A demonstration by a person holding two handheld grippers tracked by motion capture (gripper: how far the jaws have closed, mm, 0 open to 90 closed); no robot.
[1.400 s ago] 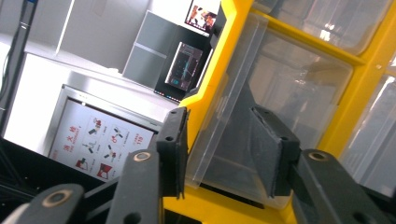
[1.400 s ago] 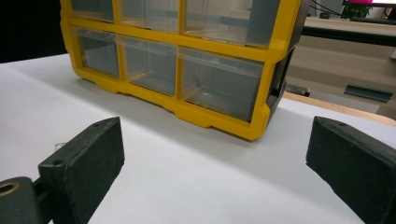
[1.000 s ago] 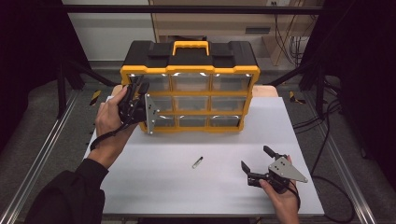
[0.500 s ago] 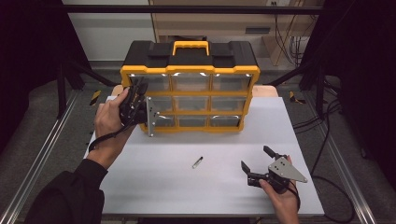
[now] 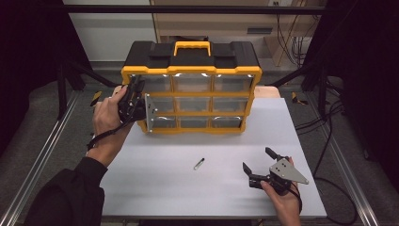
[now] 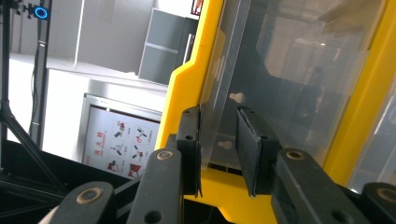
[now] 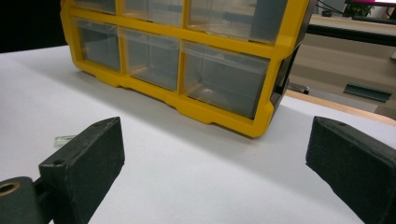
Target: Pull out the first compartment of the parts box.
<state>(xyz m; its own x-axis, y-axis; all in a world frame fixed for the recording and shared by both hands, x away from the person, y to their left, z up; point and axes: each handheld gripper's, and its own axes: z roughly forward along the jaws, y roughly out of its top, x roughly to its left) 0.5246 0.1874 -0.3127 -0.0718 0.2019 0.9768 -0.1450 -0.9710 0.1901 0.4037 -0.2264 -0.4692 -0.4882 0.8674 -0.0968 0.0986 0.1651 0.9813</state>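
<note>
The left gripper (image 5: 138, 100) sits at the cabinet's (image 5: 192, 69) left front corner. Its jaws are narrow and have just been closing, with the front lip of a clear drawer (image 5: 149, 111) between them. In the left gripper view (image 6: 219, 126) one pad lies against the clear lip (image 6: 228, 70) while the other looks just short of it, so I judge the grip not yet firm.

The drawer belongs to the cabinet's left column, middle row. Its front seems to stand a little proud of the cabinet face. Its long axis runs front to back into the cabinet, and its front points toward the person.

The risks, as I see them:
- The lip is thin and smooth, so a bite this near its edge could slip off when pulled.
- A pull off the drawer's axis could jam it in its slot or drag the whole cabinet across the table (image 5: 155, 188) (nothing braces it).

The right gripper (image 5: 256, 159) rests on the table, well in front of the cabinet's right end, with its jaws wide and empty. A small tube (image 5: 199, 163) lies in front of the cabinet's middle.
</note>
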